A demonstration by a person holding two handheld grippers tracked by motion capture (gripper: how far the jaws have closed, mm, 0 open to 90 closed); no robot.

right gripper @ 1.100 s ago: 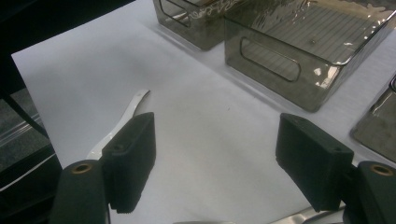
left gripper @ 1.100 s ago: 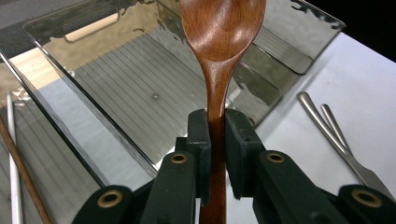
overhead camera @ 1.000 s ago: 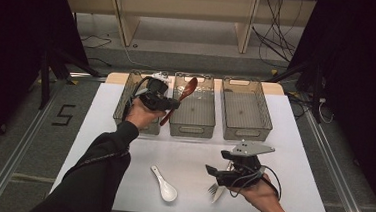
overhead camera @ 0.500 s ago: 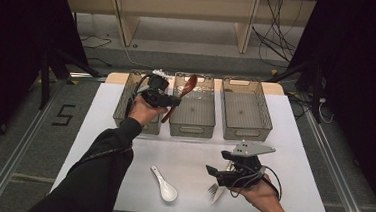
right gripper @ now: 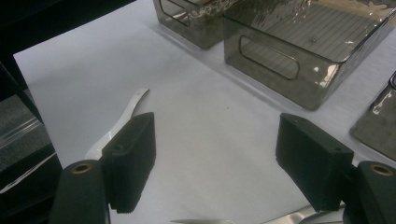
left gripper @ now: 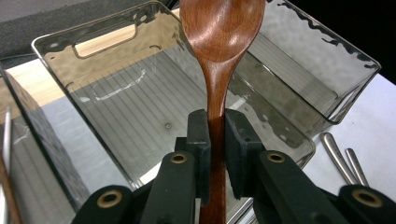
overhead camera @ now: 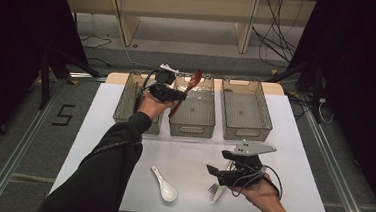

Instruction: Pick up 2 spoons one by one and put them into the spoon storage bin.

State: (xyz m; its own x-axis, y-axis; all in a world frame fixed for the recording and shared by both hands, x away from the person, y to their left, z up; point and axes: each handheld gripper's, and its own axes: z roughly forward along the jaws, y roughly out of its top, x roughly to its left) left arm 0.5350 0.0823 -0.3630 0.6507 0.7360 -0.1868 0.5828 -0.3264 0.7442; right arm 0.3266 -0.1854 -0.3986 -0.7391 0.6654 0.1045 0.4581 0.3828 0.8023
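My left gripper point(overhead camera: 173, 94) is shut on the handle of a brown wooden spoon point(overhead camera: 193, 80). It holds the spoon tilted over the left edge of the middle smoky plastic bin point(overhead camera: 191, 129). In the left gripper view the spoon's bowl point(left gripper: 220, 32) points away above that bin's ribbed floor point(left gripper: 140, 121), with the handle pinched between the pads at my left gripper point(left gripper: 217, 135). My right gripper point(overhead camera: 220, 174) hovers low near the table's front right, open with nothing between its pads point(right gripper: 130, 154). Beside it lie a metal fork point(overhead camera: 214, 190) and a white ceramic spoon point(overhead camera: 164, 185).
Three bins stand in a row at the back: a left bin point(overhead camera: 125, 109), the middle one and a right bin point(overhead camera: 244, 132). Two metal handles point(left gripper: 337, 156) lie on the white table point(overhead camera: 192, 156) past the middle bin. The ceramic spoon's handle point(right gripper: 128, 112) shows beyond my right gripper's left jaw.
My left gripper has drifted slightly to the right with the wooden spoon, toward the middle bin. My right gripper has stayed where it was.
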